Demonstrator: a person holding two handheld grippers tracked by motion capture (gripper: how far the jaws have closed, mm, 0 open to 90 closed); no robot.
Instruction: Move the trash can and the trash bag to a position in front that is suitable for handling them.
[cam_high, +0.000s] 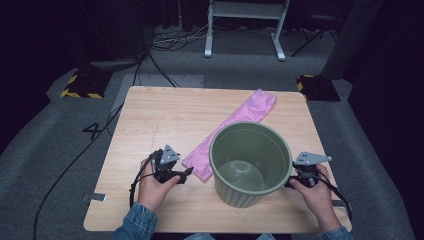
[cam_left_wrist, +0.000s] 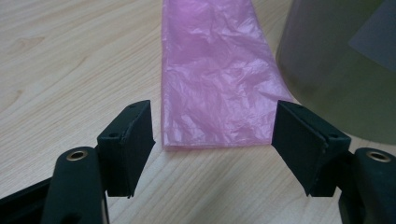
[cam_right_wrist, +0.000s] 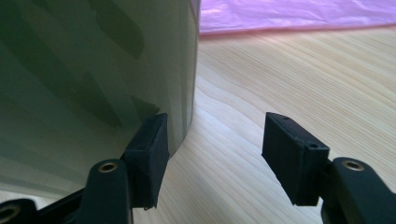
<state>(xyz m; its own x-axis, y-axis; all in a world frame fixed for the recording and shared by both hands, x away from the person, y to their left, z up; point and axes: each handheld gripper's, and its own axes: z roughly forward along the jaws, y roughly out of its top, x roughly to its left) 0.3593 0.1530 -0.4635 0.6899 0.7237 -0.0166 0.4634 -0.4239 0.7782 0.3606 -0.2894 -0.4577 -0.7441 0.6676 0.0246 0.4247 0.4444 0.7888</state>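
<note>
The counter (cam_high: 150, 125) is a square top of pale wood grain. The green bucket (cam_high: 250, 162) stands upright on it, near the person's edge and right of the middle, and serves as the landmark.

Nearest the person, left of the bucket, the left gripper (cam_high: 187, 173) sits low over the wood with its jaws apart and nothing between them; in the left gripper view they frame the near end of the pink bag (cam_left_wrist: 215, 88), short of touching it. Right of the bucket, the right gripper (cam_high: 288, 184) also has its jaws apart, one close against the bucket's ribbed wall; I cannot tell whether it touches.

The bag lies flat and folded into a long crinkled strip, passing behind the bucket's left side and running away to the far right.

Beyond the counter lie grey carpet (cam_high: 50, 130), black cables (cam_high: 165, 42) and a white frame (cam_high: 245, 25) against dark surroundings.
</note>
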